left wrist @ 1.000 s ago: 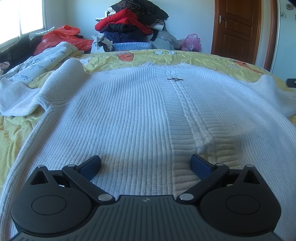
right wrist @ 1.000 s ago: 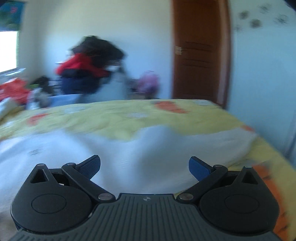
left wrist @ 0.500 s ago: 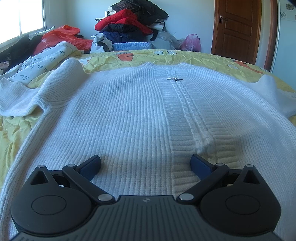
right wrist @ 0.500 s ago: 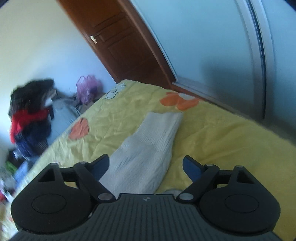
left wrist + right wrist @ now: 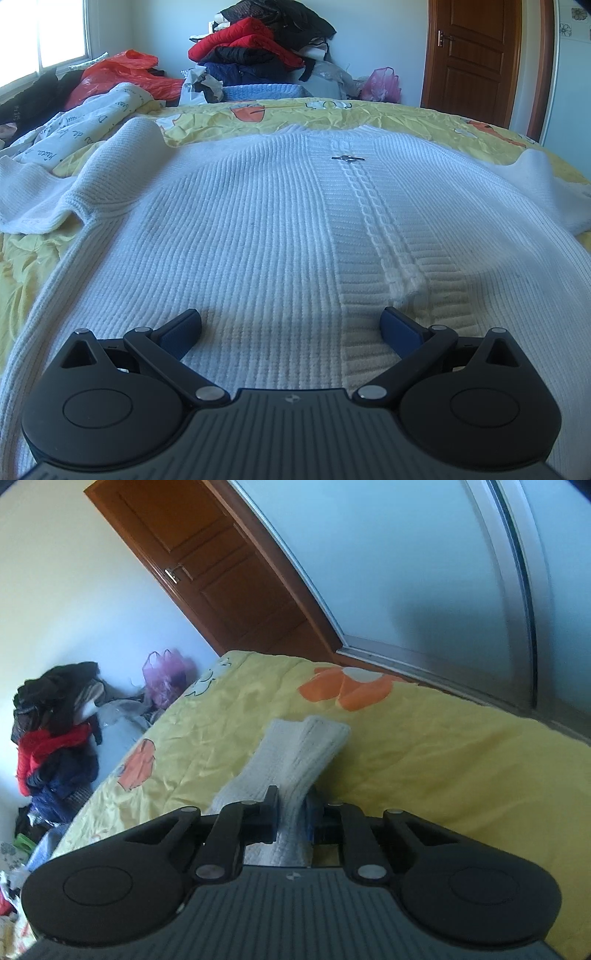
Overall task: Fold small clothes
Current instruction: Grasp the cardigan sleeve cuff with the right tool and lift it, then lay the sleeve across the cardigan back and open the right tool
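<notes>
White knit sweater (image 5: 258, 229) flat on yellow bed (image 5: 22, 258). Left gripper (image 5: 291, 325) over hem, jaws apart. Right gripper (image 5: 293, 812) jaws clamped on sleeve (image 5: 295, 753); pinch point partly hidden, sleeve's near end cut off.

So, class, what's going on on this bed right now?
A person with two handheld tools is starting to fold a white knit cardigan spread flat on the yellow bedspread. The right tool has shut on its sleeve. The left tool hovers open over the cardigan's body, holding nothing.
</notes>
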